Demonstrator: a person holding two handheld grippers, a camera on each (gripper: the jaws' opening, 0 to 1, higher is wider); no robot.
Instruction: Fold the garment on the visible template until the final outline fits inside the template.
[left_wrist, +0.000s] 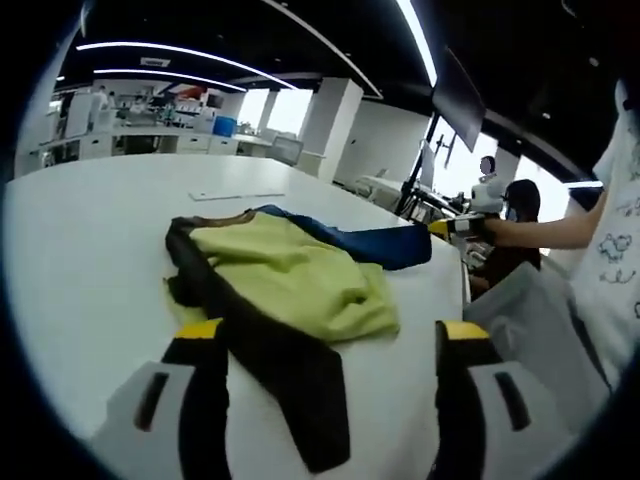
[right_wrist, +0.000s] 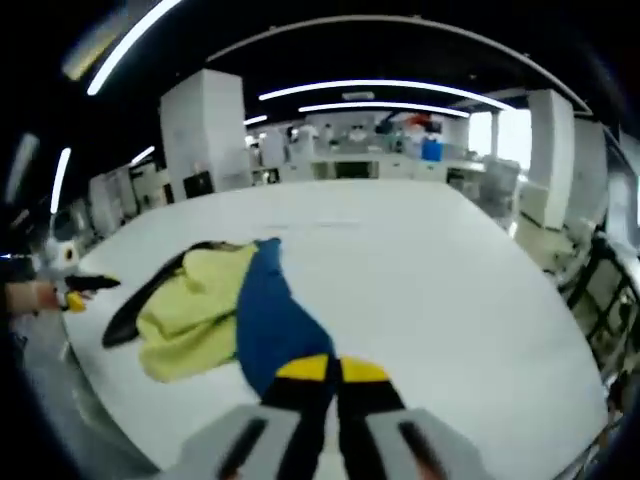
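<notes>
Garment (left_wrist: 290, 275), yellow-green, black and blue, lies crumpled on the white table (left_wrist: 90, 250). Left gripper (left_wrist: 330, 345) spreads wide, its black sleeve end between the jaws at 6 o'clock. Right gripper (right_wrist: 332, 368) pinches the blue sleeve; the fold hides template edges.

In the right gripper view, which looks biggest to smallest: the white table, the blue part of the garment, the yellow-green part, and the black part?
1. White table
2. and 3. Yellow-green part and blue part: similar, and the blue lies nearer the camera, so no ranking.
4. Black part
</notes>
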